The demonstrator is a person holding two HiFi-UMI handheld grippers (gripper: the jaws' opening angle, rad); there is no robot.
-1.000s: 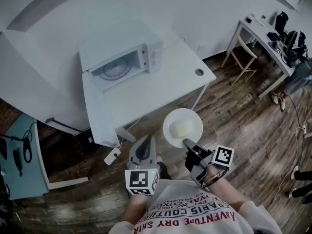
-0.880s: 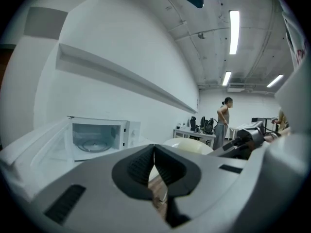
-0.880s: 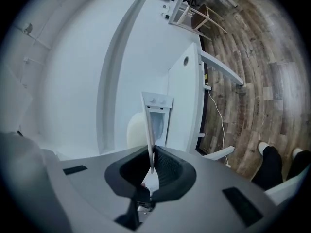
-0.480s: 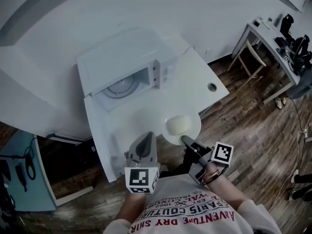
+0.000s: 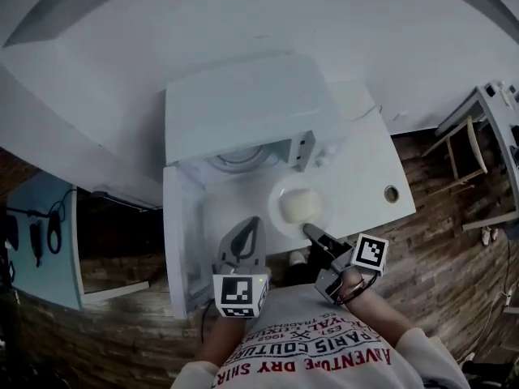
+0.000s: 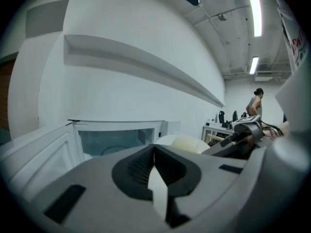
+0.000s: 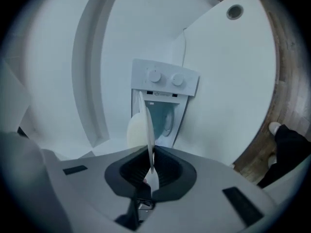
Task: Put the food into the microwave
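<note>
The white microwave (image 5: 243, 112) stands on the white table (image 5: 365, 177), its door (image 5: 182, 241) swung open to the left and the turntable showing inside. A white plate (image 5: 280, 197) carrying a pale lump of food (image 5: 298, 205) hangs just in front of the open cavity. My right gripper (image 5: 309, 231) is shut on the plate's near rim; in the right gripper view the plate (image 7: 148, 125) runs edge-on out of the jaws (image 7: 149, 154), with the food (image 7: 135, 130) to its left. My left gripper (image 5: 250, 224) floats beside the plate, shut and empty (image 6: 154, 152).
A round cable hole (image 5: 392, 193) sits in the table's right part. A chair (image 5: 462, 148) stands on the wood floor at the right, and a teal bench (image 5: 40, 241) at the left. A person (image 6: 255, 103) stands far off by a desk.
Both grippers and the plate have come from over the floor to over the table, close in front of the open microwave. Neither grip has changed.
</note>
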